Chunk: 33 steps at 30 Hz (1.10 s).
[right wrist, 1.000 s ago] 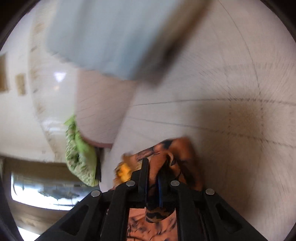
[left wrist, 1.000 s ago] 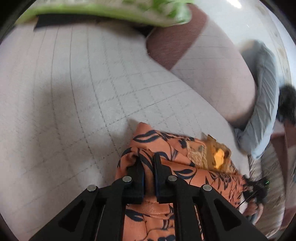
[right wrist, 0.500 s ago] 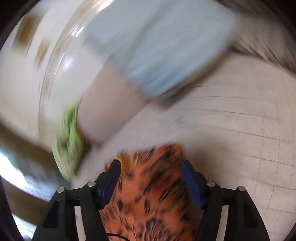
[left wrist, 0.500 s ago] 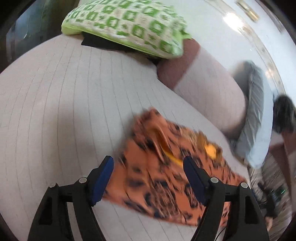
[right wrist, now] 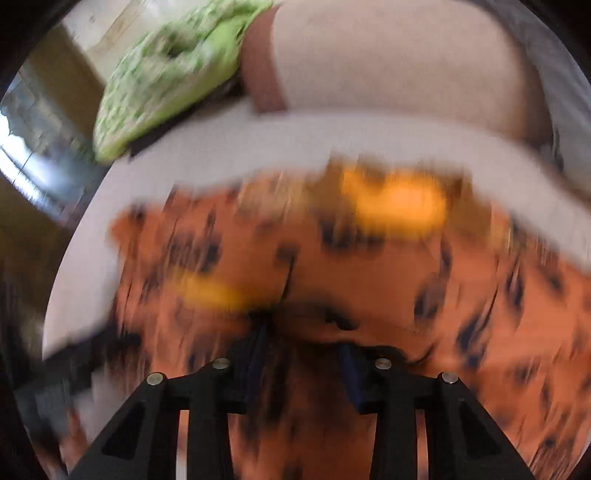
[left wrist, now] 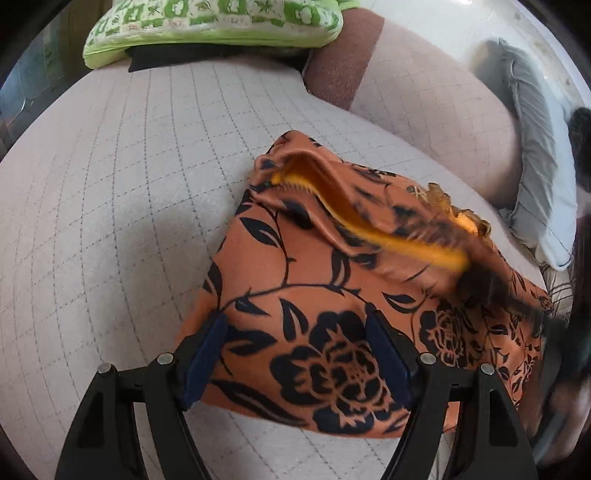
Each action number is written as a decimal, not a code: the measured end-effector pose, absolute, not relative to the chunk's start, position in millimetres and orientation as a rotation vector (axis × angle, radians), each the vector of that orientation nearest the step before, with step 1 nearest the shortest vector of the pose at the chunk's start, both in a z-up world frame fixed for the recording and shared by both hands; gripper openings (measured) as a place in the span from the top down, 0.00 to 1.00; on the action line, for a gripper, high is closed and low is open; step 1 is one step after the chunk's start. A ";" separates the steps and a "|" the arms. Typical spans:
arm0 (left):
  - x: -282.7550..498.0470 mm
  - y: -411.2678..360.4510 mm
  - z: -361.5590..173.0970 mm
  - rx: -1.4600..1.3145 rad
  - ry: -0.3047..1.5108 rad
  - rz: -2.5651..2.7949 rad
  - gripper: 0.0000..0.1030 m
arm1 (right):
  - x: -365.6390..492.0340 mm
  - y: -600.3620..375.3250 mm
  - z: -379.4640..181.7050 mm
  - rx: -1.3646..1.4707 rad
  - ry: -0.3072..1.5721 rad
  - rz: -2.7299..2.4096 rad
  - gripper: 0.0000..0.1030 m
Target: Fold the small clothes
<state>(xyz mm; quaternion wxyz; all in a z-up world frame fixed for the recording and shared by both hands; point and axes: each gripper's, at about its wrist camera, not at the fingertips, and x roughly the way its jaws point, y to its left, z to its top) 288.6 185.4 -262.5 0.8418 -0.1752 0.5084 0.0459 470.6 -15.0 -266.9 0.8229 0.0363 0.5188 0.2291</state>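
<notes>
Pale quilted sofa seat [left wrist: 110,229] with a stitched grid, same cushion in both wrist views, right view badly smeared by motion. Nearest in the left view: left gripper [left wrist: 295,354] with its jaws spread wide and nothing between the blue pads [left wrist: 205,354]; a second ago they were pinched on a gathered bit of the orange cloth, so that is a release. Just past it the orange floral garment [left wrist: 332,302], black flower-and-leaf print, lies on the seat in a rough folded block, near edge under the fingertips; the yellow lining [left wrist: 369,229] gapes along an opening on the far side, so the top layer is not flat. Right gripper [right wrist: 303,354] also let go in the last second, then swung across, and its jaws are closing now, low over the garment [right wrist: 369,280]; cloth sits right at the pads, but the blur hides whether they press on it. Judgement: one fold has just been laid down and dropped, right side going in for a new pinch to smooth or fold again. Far left a green patterned pillow [left wrist: 210,22] on a black item; far right the sofa back [left wrist: 424,103] and a grey pillow [left wrist: 535,147].
</notes>
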 end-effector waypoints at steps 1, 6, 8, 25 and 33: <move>290.5 185.3 -260.8 -0.360 1.077 0.090 0.24 | 489.0 -18.5 -259.1 0.119 1.065 0.455 0.62; 296.0 194.8 -260.0 -0.390 1.074 0.057 0.24 | 551.8 -60.7 -224.6 0.379 0.912 0.327 0.61; 296.3 202.8 -257.3 -0.433 1.064 0.047 0.24 | 548.0 -76.0 -216.6 0.382 0.893 0.328 0.61; 283.4 243.1 -265.8 -0.498 1.098 0.227 0.24 | 539.0 -169.5 -289.2 0.176 1.054 0.037 0.60; 276.2 275.5 -247.1 -0.517 1.063 0.275 0.24 | 521.0 -34.5 -218.2 0.229 0.979 0.468 0.59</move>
